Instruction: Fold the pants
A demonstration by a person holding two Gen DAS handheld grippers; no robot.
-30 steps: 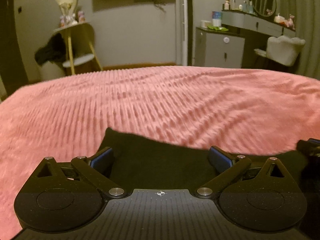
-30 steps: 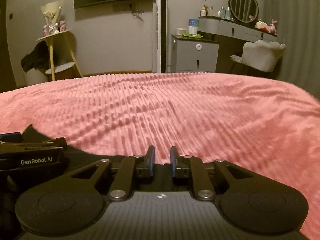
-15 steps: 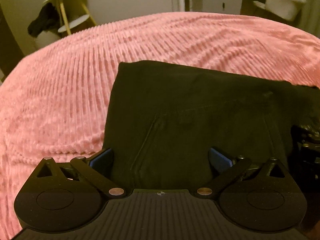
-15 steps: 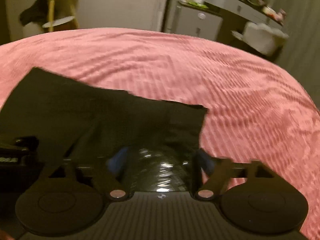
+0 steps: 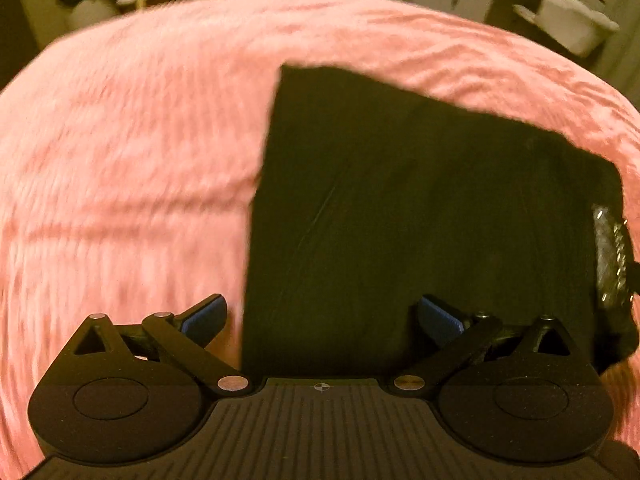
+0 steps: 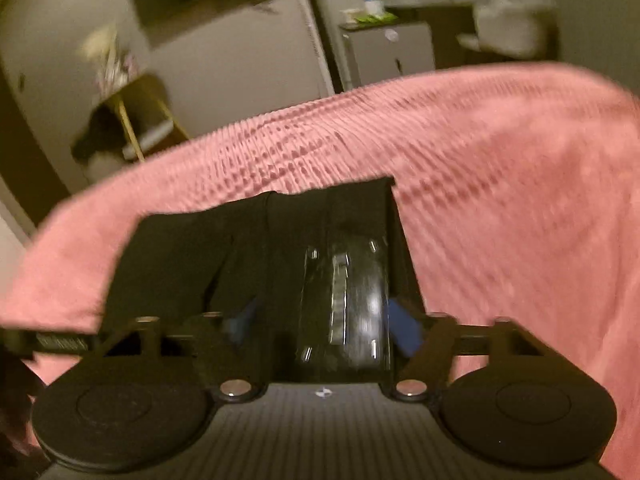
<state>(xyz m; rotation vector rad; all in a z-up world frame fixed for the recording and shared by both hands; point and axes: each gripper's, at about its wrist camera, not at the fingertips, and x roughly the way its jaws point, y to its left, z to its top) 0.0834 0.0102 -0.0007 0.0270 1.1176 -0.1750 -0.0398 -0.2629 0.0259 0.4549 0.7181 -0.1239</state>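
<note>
Left claw (image 5: 322,316) wide, nothing gripped; its left pad sits over the pink bed (image 5: 120,168), its right pad over the black pants (image 5: 420,200), which lie folded flat just ahead and stretch off to its right. Right claw (image 6: 320,324) about half open, jaws closing, pants (image 6: 192,248) and a shiny black patch (image 6: 348,288) between them; contact unclear, blurred. Beyond, a chair (image 5: 576,28).
</note>
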